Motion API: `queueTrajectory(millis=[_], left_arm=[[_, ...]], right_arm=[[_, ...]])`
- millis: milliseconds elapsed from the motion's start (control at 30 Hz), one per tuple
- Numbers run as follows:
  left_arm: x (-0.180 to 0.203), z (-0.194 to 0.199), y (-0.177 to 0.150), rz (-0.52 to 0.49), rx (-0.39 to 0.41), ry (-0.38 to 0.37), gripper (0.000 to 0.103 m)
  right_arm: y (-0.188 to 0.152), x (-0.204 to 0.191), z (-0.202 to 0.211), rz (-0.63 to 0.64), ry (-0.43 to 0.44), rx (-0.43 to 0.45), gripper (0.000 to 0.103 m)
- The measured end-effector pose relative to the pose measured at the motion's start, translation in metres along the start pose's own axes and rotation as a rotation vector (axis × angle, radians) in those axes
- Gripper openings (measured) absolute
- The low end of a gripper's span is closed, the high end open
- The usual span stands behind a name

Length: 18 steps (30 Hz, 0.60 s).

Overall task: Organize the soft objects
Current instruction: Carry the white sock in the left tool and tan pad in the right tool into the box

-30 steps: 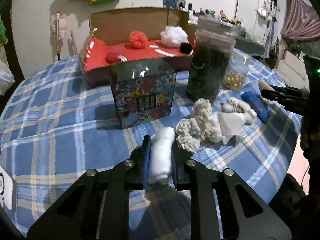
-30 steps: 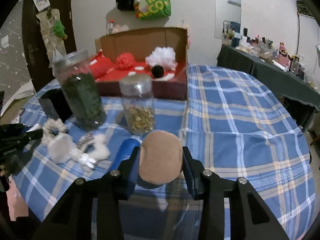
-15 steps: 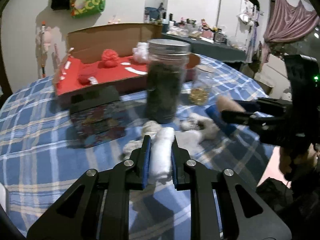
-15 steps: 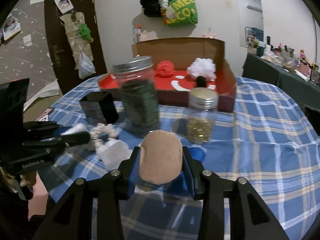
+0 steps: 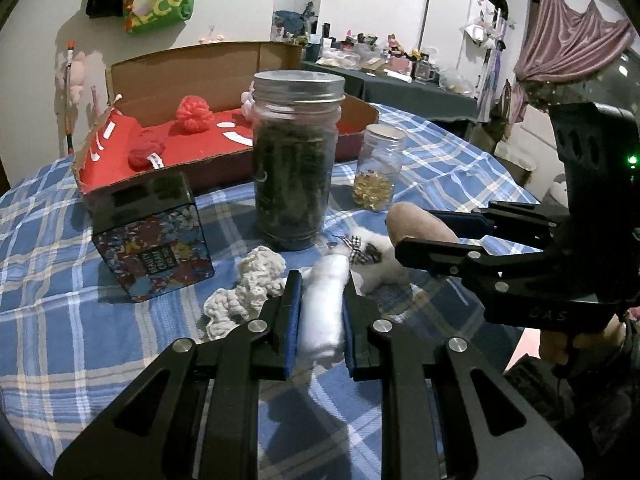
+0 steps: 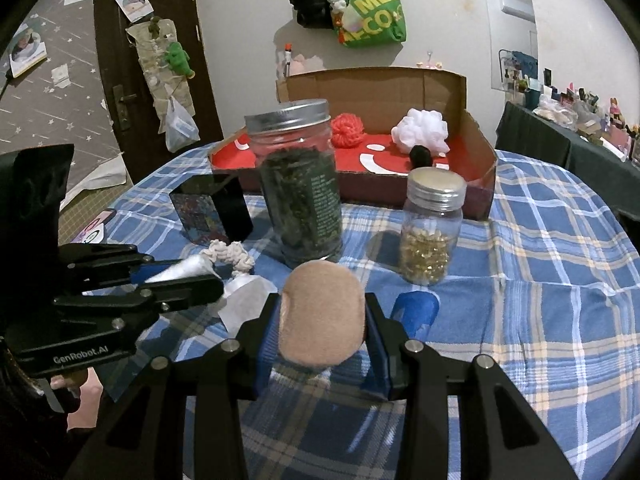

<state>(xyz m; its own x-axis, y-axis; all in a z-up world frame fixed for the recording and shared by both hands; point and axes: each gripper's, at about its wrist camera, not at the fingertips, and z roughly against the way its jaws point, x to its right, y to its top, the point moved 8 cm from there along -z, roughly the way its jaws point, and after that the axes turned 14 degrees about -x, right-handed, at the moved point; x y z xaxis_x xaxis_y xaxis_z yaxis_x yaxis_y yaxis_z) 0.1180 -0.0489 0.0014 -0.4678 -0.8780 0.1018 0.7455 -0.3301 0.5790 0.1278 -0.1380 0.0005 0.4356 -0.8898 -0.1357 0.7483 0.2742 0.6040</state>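
Note:
My left gripper [image 5: 318,280] is shut on a white soft roll [image 5: 323,312], held above the checked tablecloth. My right gripper [image 6: 323,300] is shut on a tan plush pad [image 6: 322,316]; it shows at the right of the left wrist view [image 5: 416,226]. A cream rope knot [image 5: 250,292] and a white fluffy toy with a checked bow [image 5: 370,256] lie on the cloth between the grippers. The cardboard box with red lining [image 6: 478,148] at the back holds a red pompom [image 6: 346,130], a white puff [image 6: 422,132] and a small black ball [image 6: 420,156].
A tall jar of dark leaves [image 6: 300,184], a small jar of yellow capsules [image 6: 430,232] and a floral tin [image 5: 154,236] stand between the grippers and the box. A blue object [image 6: 414,312] lies by the right gripper. The table's near edge is close on the left [image 6: 132,364].
Both grippers have kept their loads. The left wrist view has swung right, toward the tall jar and the right gripper. The two grippers now stand closer together.

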Motion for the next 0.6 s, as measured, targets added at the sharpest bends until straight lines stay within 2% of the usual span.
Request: queueTrajectory(millis=[233, 600], left_arm=[[-0.016, 0.01, -0.002, 0.029, 0.01, 0.031, 0.016], [-0.062, 0.022, -0.014, 0.114, -0.005, 0.101, 0.016]], right_arm=[[-0.001, 0.012, 0.005, -0.018, -0.024, 0.004, 0.042], [-0.004, 0.046, 0.01, -0.074, -0.088, -0.01, 0.043]])
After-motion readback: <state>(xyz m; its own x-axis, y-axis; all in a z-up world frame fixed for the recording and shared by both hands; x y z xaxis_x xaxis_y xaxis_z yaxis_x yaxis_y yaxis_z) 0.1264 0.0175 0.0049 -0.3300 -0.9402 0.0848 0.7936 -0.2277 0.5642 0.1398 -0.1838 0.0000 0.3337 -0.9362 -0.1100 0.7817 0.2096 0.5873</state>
